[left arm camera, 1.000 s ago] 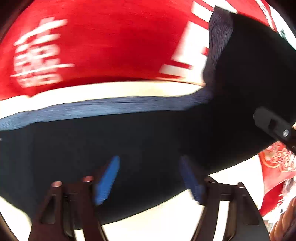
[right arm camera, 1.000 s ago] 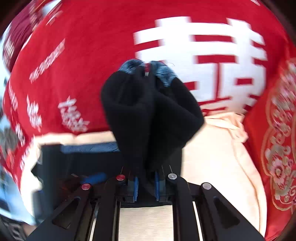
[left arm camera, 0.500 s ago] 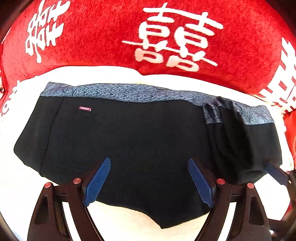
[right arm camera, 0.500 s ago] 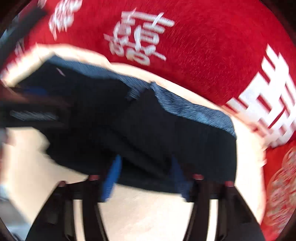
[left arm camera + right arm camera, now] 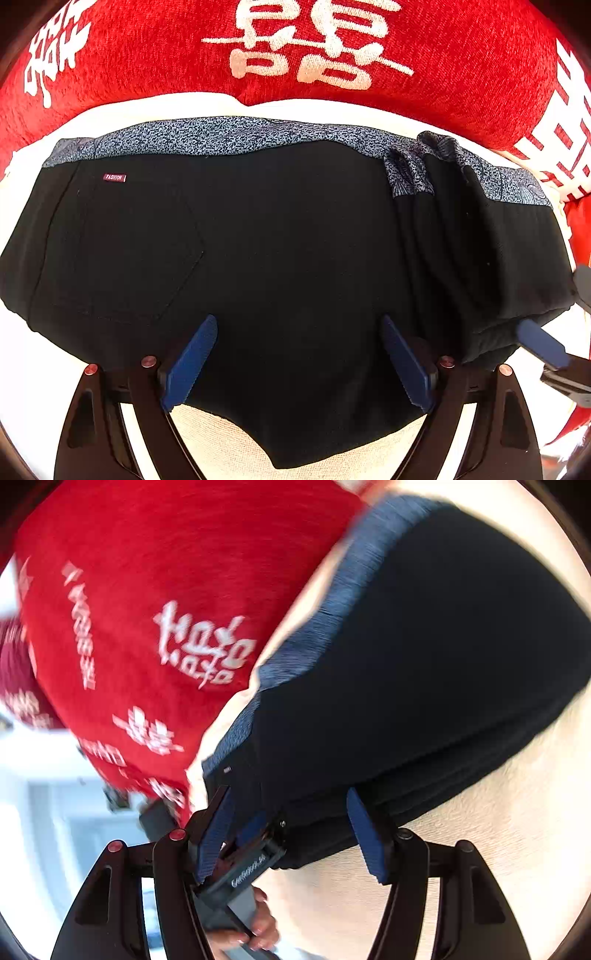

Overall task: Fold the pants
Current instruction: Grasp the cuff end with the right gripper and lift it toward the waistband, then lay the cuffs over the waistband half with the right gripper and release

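The black pants (image 5: pixel 280 251) with a speckled grey-blue waistband (image 5: pixel 229 134) lie folded flat on a cream cloth (image 5: pixel 221 435). A small "FASHION" tag (image 5: pixel 114 177) sits near the left end. A folded leg bunches over the right side. My left gripper (image 5: pixel 299 358) is open and empty, just above the near edge of the pants. My right gripper (image 5: pixel 291 830) is open and empty at the right end of the pants (image 5: pixel 424 672); its blue pad also shows at the right edge of the left wrist view (image 5: pixel 541 345).
A red blanket with white characters (image 5: pixel 306 48) lies behind the cream cloth and shows in the right wrist view (image 5: pixel 155 602) too. The left gripper's body and the person's hand (image 5: pixel 258 923) are close by the right gripper's left finger.
My right gripper has let go of the pants' legs, laid them on the folded pants, and swung around to the right end. My left gripper has drawn back a little.
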The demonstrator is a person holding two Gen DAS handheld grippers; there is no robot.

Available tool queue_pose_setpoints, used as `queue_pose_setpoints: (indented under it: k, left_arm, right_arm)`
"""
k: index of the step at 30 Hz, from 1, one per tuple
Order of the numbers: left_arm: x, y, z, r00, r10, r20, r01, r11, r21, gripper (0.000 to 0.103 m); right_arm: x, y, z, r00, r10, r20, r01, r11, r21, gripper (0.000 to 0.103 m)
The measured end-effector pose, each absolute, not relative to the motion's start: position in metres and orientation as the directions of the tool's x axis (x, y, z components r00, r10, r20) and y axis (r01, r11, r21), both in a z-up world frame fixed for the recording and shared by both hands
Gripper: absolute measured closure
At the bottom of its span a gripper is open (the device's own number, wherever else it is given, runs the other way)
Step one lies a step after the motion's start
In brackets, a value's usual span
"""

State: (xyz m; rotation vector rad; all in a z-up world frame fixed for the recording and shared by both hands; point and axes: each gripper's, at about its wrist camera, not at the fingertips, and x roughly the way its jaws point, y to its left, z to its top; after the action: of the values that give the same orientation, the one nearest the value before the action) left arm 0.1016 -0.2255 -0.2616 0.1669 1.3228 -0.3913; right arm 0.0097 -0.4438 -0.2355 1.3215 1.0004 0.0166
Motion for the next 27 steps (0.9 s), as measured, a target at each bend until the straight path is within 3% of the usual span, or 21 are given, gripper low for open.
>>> queue_pose_setpoints:
  k: [7,8,9,11,18,27]
  left_arm:
    - [0.095,-0.222,-0.264,0.192,-0.185,-0.964,0.354,0.929,-0.108,0.008]
    - [0.095,-0.222,-0.264,0.193,-0.185,-0.964,0.354,0.929,-0.107,0.008]
    - [0.095,-0.222,-0.264,0.195,-0.184,-0.963,0.357,0.928,-0.105,0.008]
    - [0.095,-0.222,-0.265,0.193,-0.184,-0.964,0.357,0.928,-0.106,0.008]
    - [0.096,-0.218,-0.265,0.187,-0.187,-0.964,0.355,0.928,-0.111,0.008]
    - [0.092,-0.211,-0.264,0.2,-0.19,-0.961,0.351,0.93,-0.111,0.008]
  right_arm:
    - [0.007,-0.452,-0.257,0.67,0.524,-0.526,0.543,0.137,0.829,0.036]
    - [0.006,-0.455,-0.261,0.681,0.523,-0.514,0.548,0.103,0.83,0.045]
    - [0.002,-0.457,-0.263,0.681,0.524,-0.512,0.557,0.085,0.826,0.07]
    - [0.002,-0.461,-0.266,0.678,0.526,-0.514,0.572,0.062,0.818,0.098]
    - [0.005,-0.46,-0.227,0.652,0.544,-0.527,0.505,0.206,0.838,0.098]
    - [0.024,-0.422,-0.259,0.452,0.618,-0.643,0.551,0.374,0.746,0.1]
